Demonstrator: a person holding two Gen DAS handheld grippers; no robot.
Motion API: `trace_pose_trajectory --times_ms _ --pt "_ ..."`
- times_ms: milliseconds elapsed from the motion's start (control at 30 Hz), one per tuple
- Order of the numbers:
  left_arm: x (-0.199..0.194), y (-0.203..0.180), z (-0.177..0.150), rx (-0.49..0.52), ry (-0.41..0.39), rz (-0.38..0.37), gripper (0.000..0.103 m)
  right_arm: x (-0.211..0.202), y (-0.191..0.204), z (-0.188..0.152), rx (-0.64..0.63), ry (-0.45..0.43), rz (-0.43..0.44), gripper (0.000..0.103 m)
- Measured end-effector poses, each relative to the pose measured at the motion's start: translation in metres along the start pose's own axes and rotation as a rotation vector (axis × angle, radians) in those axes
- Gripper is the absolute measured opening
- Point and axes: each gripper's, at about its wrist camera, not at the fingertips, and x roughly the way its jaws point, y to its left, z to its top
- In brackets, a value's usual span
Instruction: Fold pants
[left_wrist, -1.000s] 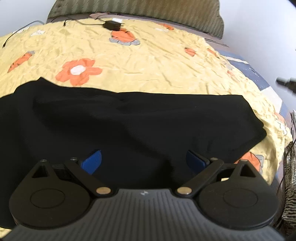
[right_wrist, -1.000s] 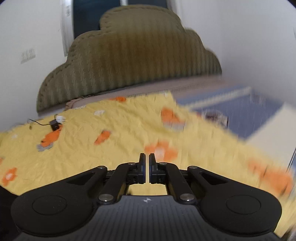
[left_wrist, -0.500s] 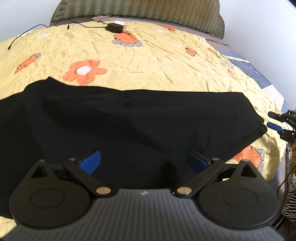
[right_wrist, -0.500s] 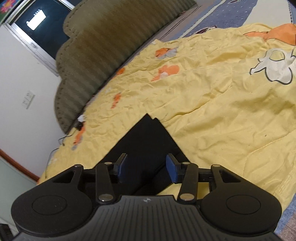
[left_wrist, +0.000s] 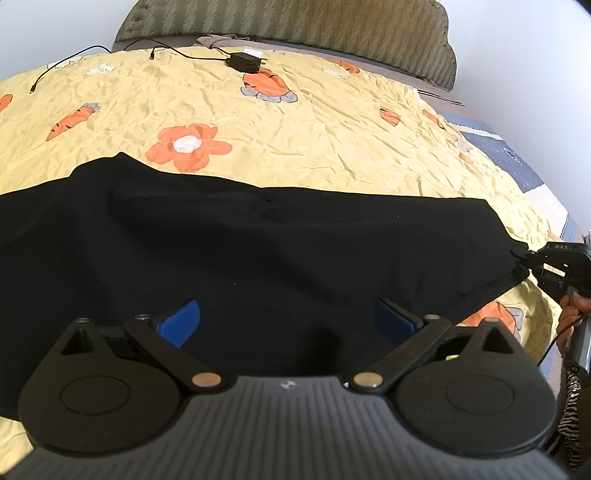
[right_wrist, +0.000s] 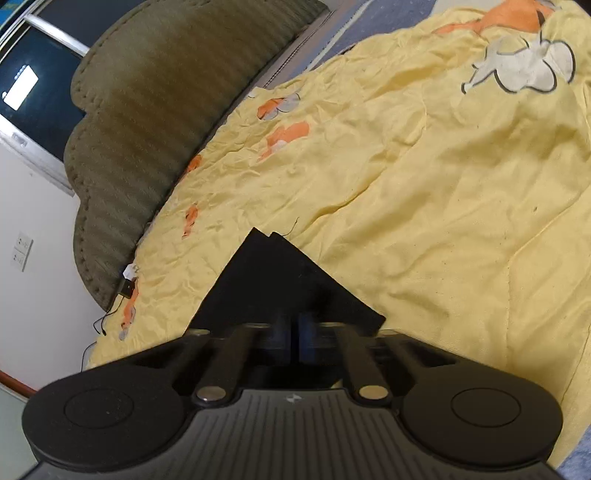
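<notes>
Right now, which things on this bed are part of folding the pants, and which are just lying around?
Part of the job:
black pants
right gripper, shut on the pants' end
left gripper, open over them

Lying about:
charger brick
its cable
yellow bedspread

Pants (left_wrist: 258, 251): one pair, black.
Hand-held grippers: two, left hand-held gripper (left_wrist: 288, 321) and right hand-held gripper (right_wrist: 294, 332).
Bed (left_wrist: 332, 147): one.
Yellow bedspread (right_wrist: 424, 206): one.
Padded headboard (left_wrist: 295, 22): one.
Power adapter (left_wrist: 243, 61): one, black, with one cable (left_wrist: 184, 53) attached.
Loose cable end (left_wrist: 55, 72): one further.
Wall socket plates (right_wrist: 21, 251): two, stacked.
Window (right_wrist: 33, 92): one.
Large orange flower prints (left_wrist: 188, 146): one counted in the left wrist view.
</notes>
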Motion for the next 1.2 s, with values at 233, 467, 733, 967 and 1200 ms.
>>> trace_pose_trajectory --times_ms 233,467,733,967,1200 --pt "-0.003 0.012 -0.001 -0.028 -0.003 -0.006 0.102 -0.039 0.0 -0.006 -0.029 -0.059 0.011 0.003" --pt "-0.013 0.019 -0.001 -0.032 -0.024 -0.001 0.102 -0.022 -0.002 -0.009 -0.034 -0.031 -0.14 0.013" --pt "-0.04 0.064 0.001 -0.095 -0.077 0.073 0.103 -0.079 0.062 -0.071 -0.318 -0.374 -0.281 0.062" --pt "-0.071 0.106 -0.002 -0.134 -0.123 0.15 0.103 -0.056 0.194 -0.209 -0.972 -0.043 0.076 0.06" --pt "-0.104 0.145 -0.013 -0.144 -0.174 0.26 0.103 -0.015 0.257 -0.299 -1.169 0.117 0.174 0.061"
